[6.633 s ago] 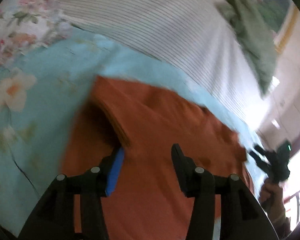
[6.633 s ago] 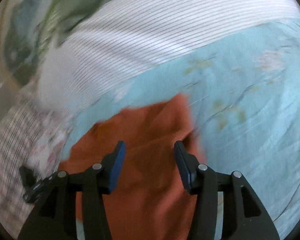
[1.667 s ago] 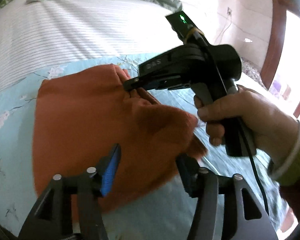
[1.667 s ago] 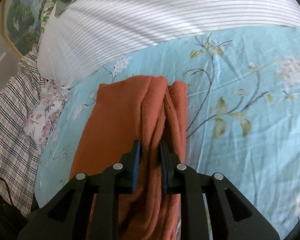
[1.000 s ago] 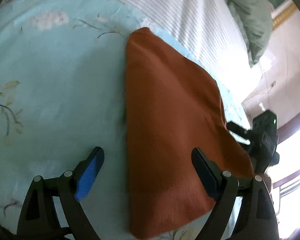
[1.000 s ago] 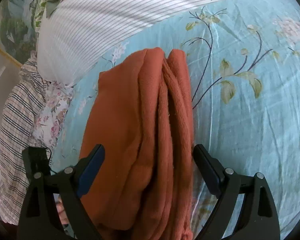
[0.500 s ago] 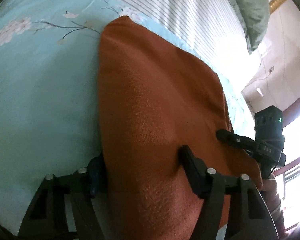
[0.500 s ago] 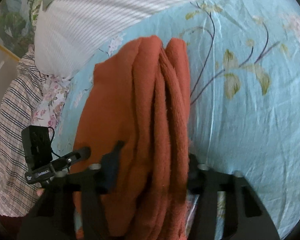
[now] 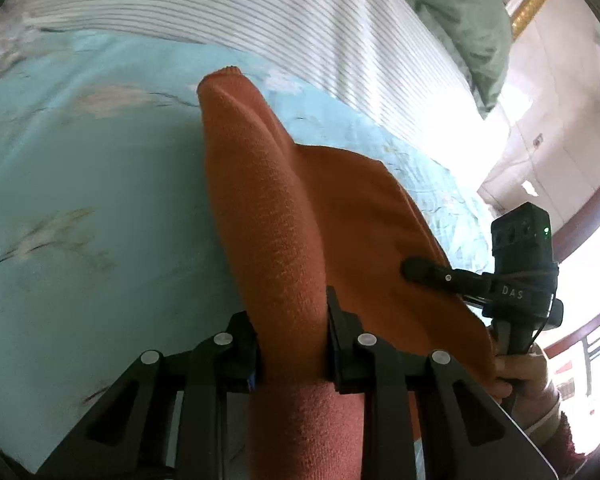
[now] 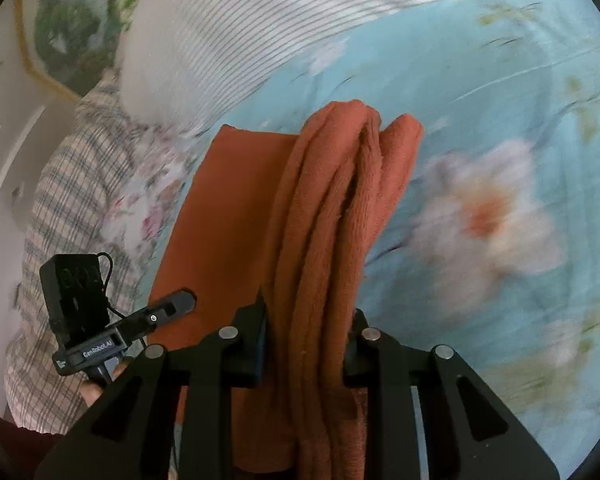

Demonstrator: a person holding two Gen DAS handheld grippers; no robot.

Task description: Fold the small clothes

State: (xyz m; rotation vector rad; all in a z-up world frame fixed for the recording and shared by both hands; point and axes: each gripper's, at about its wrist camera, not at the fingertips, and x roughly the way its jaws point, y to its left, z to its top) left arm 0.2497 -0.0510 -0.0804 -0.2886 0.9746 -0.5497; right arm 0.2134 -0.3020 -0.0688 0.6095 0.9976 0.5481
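Both the left gripper [image 9: 292,344] and right gripper [image 10: 306,344] clamp opposite edges of a multi-layered, nearly folded rust-orange knit garment [image 9: 308,216] between their fingers.

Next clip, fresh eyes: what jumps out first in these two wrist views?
The rust-orange garment dominates both views, bunched into a thick fold and pinched at each end by the left gripper and the right gripper. It stands out sharply against the pale blue floral bedsheet under it. Behind lies a white striped quilt.
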